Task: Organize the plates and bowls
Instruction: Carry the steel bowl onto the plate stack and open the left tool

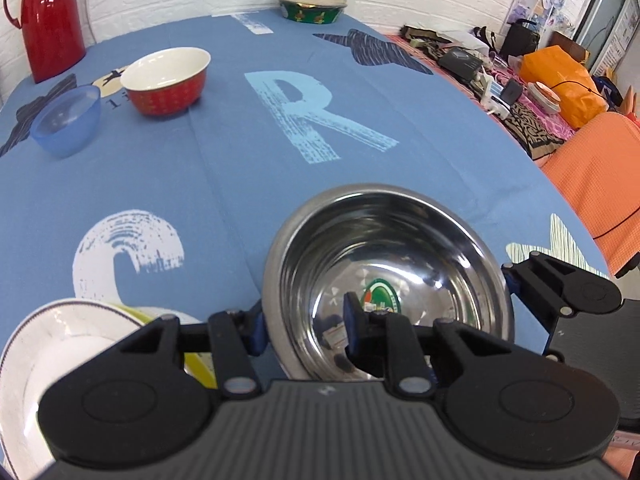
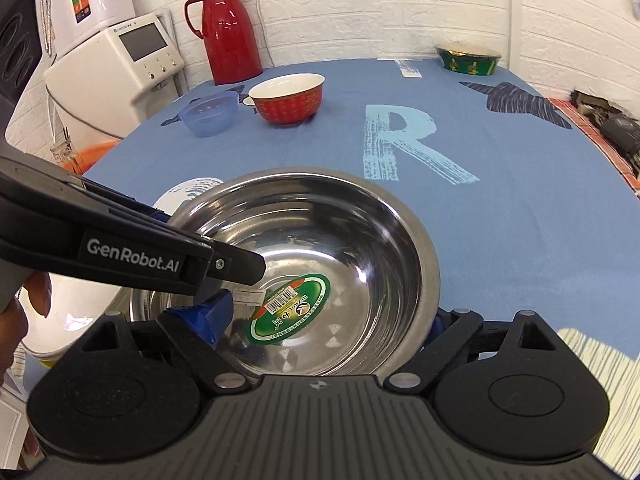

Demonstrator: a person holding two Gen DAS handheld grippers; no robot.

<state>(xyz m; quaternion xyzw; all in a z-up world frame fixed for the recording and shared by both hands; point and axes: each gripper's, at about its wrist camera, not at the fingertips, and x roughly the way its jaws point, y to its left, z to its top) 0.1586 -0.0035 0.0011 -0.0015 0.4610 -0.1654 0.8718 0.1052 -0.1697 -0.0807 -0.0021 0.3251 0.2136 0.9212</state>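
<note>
Surface: round top under a blue printed cloth with a big pale "R". Tall red glossy thermos jug stands at the far-left edge by the white brick wall. Shiny stainless steel bowl with a green oval sticker on its floor sits near the front edge, upright, mouth up. White plate with a dark patterned rim sits at the front-left edge, just left of the steel bowl, with something yellow-green showing beyond it. Red ceramic bowl with white inside is toward the far-left of the surface; small translucent blue plastic bowl just beside it on its left. Green patterned bowl with a gold rim is at the far edge by the wall. Left hand-held gripper: clenched across the steel bowl's near-left rim, one blue pad outside the wall, one inside. Right hand-held gripper: spread wide at the bowl's near side, left blue pad inside the bowl, right pad outside the right rim, not clamping.
</note>
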